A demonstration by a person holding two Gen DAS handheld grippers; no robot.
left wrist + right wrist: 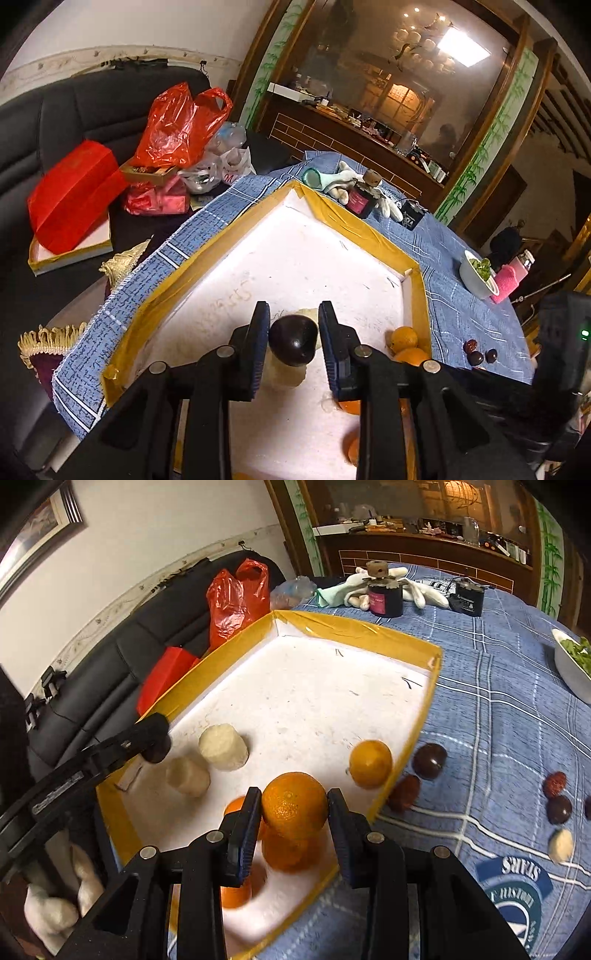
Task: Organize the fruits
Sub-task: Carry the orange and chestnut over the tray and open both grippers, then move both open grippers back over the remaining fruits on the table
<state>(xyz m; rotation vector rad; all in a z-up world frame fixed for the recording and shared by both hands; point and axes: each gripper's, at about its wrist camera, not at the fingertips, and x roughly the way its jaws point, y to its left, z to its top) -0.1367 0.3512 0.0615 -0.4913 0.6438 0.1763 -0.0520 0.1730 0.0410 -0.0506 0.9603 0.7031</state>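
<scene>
Orange [294, 805] clamped between right hand-held gripper [294, 814] pads — above tray [369, 631].

Living room: sofa [122, 657], wooden cabinet [369, 122].

Seen along the right gripper [294, 795]: on the blue checked tablecloth [480, 686], a white foam tray with yellow taped rim [362, 627]. Inside it at 9 o'clock, two pale peeled cylinder pieces [223, 747] side by side. At 3 o'clock, a small round orange [370, 763] just inside the rim. Between the gripper's fingers, a large round orange fruit [294, 806], over more oranges at 6 o'clock. Outside the rim at 3 o'clock, dark round plums [429, 760] on the cloth. Beyond the tray at 12 o'clock, a black cylindrical jar [386, 600] among white fabric gloves [421, 592]. Between the left gripper [293, 308] fingers, a dark glossy plum-like fruit [293, 341], over the tray.
</scene>
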